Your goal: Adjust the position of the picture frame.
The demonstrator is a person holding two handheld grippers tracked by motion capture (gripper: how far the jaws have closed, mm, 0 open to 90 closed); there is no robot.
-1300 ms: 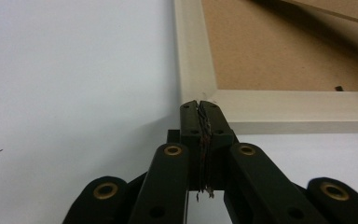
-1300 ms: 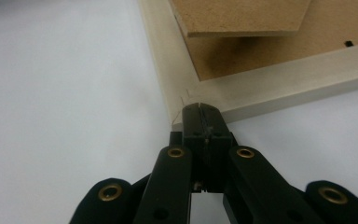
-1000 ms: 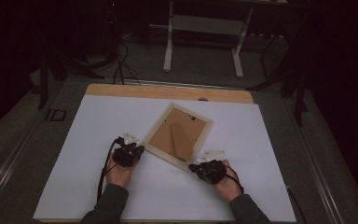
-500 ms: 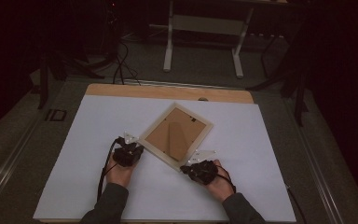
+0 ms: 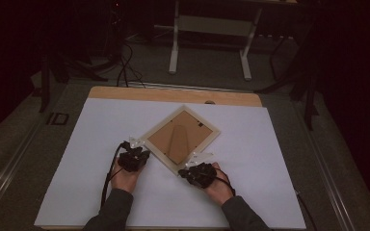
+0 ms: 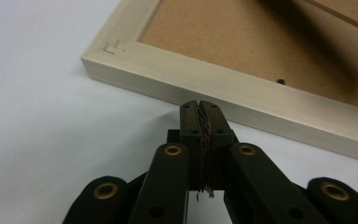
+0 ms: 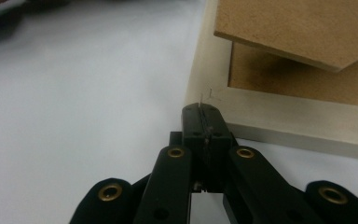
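A pale wooden picture frame (image 5: 182, 136) lies face down and turned like a diamond on the white sheet, its brown backing board and stand upward. My left gripper (image 5: 138, 155) is shut with nothing in it, its tips against the frame's left edge (image 6: 223, 91). My right gripper (image 5: 191, 169) is shut too, tips at the frame's near corner (image 7: 214, 100). In the right gripper view the brown stand (image 7: 298, 28) overhangs the backing. The left gripper (image 6: 199, 106) and right gripper (image 7: 201, 111) each show jaws pressed together.
The white sheet (image 5: 279, 159) covers a wooden table whose bare far strip (image 5: 173, 95) shows behind it. A small dark object (image 5: 58, 118) lies off the sheet's left side. Beyond the table stand white legs (image 5: 173, 53) and cables on a dark floor.
My right hand has slid left along the sheet toward the frame's near corner. The frame has turned and shifted slightly left. My left hand has stayed put.
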